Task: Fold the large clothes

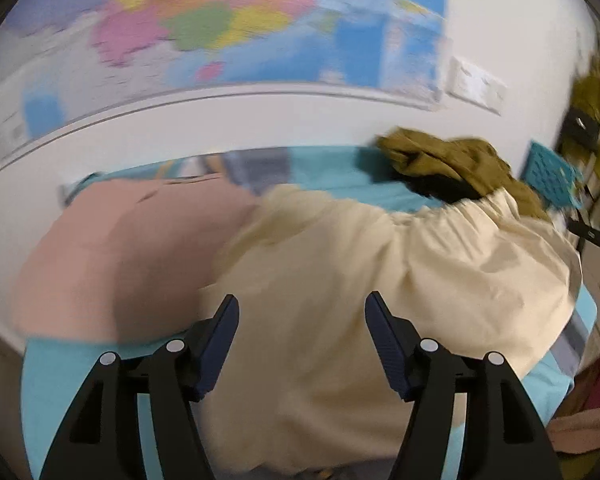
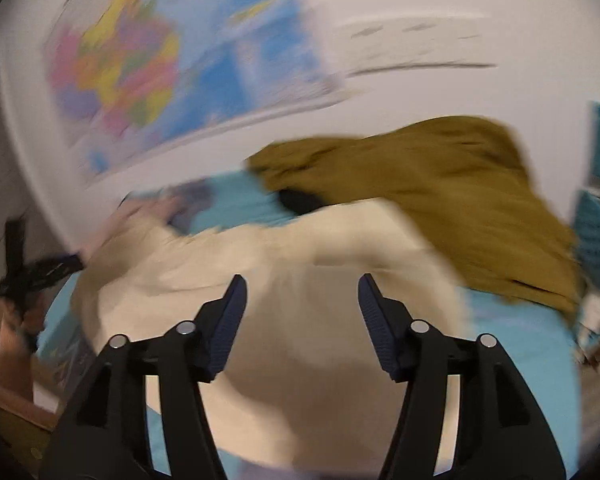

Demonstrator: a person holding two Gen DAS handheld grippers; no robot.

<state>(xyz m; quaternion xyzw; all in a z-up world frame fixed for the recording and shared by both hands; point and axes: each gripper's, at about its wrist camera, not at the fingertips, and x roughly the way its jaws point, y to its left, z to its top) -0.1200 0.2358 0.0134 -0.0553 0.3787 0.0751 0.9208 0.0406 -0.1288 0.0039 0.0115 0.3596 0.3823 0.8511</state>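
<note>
A large cream garment (image 1: 360,280) lies spread on a turquoise bed sheet (image 1: 56,376), and it also shows in the right wrist view (image 2: 300,280). My left gripper (image 1: 302,306) is open and empty just above the garment's near part. My right gripper (image 2: 302,288) is open and empty above the same garment. The left gripper shows at the left edge of the right wrist view (image 2: 40,268), held in a hand. Both views are blurred.
A pink cloth (image 1: 120,252) lies left of the cream garment. An olive garment (image 1: 452,164) (image 2: 440,184) is heaped at the back right. A coloured map (image 1: 220,20) hangs on the white wall behind the bed. Turquoise baskets (image 1: 552,176) stand at the right.
</note>
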